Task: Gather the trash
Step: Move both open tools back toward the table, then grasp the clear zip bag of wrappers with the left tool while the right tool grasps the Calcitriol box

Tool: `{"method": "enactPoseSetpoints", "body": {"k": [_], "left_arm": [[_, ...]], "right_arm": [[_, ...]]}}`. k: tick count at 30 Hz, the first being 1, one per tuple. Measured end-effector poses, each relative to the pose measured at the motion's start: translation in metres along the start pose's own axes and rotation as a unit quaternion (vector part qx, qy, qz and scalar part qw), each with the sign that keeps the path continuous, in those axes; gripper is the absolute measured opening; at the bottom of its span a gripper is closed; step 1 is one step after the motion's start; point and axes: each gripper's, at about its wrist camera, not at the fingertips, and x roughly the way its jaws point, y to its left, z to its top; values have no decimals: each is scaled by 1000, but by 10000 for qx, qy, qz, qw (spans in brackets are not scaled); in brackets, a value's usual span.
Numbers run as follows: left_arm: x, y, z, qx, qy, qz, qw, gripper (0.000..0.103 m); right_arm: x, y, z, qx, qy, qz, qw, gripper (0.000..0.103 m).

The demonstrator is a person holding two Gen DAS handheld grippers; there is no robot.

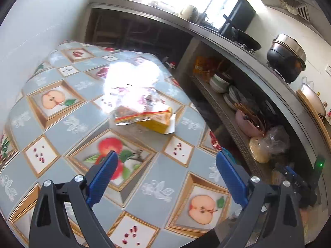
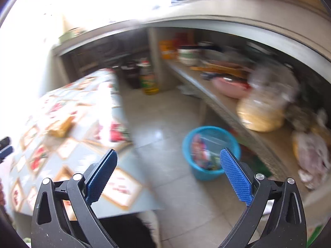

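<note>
The trash left to collect is a heap of wrappers (image 1: 142,101) lying on the bench (image 1: 86,111) — a crumpled clear plastic bag over a flattened yellow carton, partly washed out by glare from the window behind. The left gripper (image 1: 166,165) hangs over the fruit-patterned cloth with its blue pads spread wide and nothing between them, the heap lying ahead of it and well apart. The right gripper (image 2: 168,165) is likewise spread and empty, pointing off the bench edge toward the floor, where a blue basket (image 2: 211,153) stands beside the low shelf (image 2: 227,111) and already holds some coloured scraps; this view is smeared by motion blur, so finer detail there cannot be told. The step in hand looks like the approach to the next piece: neither gripper holds anything, and the heap is untouched. The next move likely calls for bringing the left gripper forward and down to the near edge of the heap, closing on the plastic or the carton flap — thin, slippery stuff that could slide out or drag its neighbour along — then carrying it over the bench edge to the blue basket.
</note>
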Motion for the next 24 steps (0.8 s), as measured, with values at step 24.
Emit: {"method": "enactPoseSetpoints", "body": {"k": [24], "left_arm": [[116,120,89,-1684,1151,-769,9760,78]], "right_arm": [[80,173,33,-755,940,2032,9717,95]]}}
